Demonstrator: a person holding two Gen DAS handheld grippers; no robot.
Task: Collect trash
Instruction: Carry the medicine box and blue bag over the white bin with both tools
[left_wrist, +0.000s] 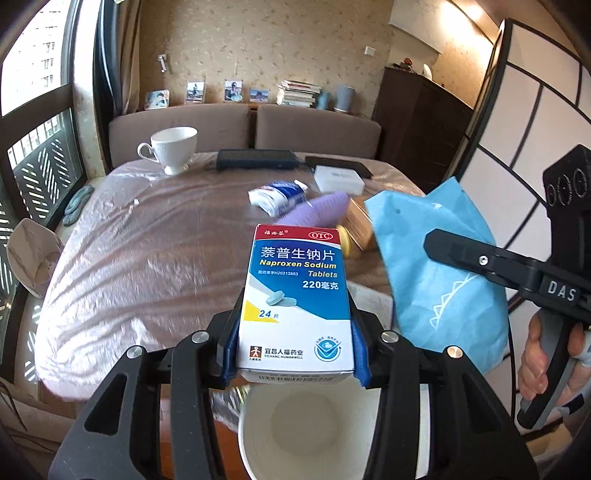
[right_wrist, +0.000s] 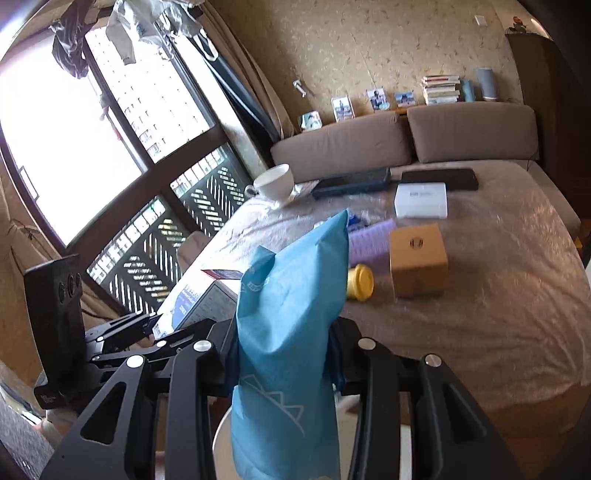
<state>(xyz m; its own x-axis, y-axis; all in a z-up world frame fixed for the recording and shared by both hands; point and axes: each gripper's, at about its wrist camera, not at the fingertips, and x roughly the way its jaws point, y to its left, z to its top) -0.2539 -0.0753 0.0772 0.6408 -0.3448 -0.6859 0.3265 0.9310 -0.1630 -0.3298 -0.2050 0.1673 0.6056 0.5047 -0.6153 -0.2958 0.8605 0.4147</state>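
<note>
White bin (left_wrist: 306, 424): nearest, directly below both grippers, its round rim open upward.
Left gripper (left_wrist: 295, 325): closed on the medicine box (left_wrist: 295, 295), held upright between blue pads, above the bin.
Right gripper (right_wrist: 284, 354): clamped on the blue bag (right_wrist: 288, 332), which stands up between the jaws beside the medicine box.
Table (left_wrist: 147, 258): behind, under clear plastic sheeting.
Mid table: yellow cap (right_wrist: 360, 282), cardboard box (right_wrist: 417, 260), purple item (right_wrist: 369, 240), crumpled wrapper (left_wrist: 277, 197).
Far edge: white box (right_wrist: 421, 201), teacup (left_wrist: 173, 147).
</note>
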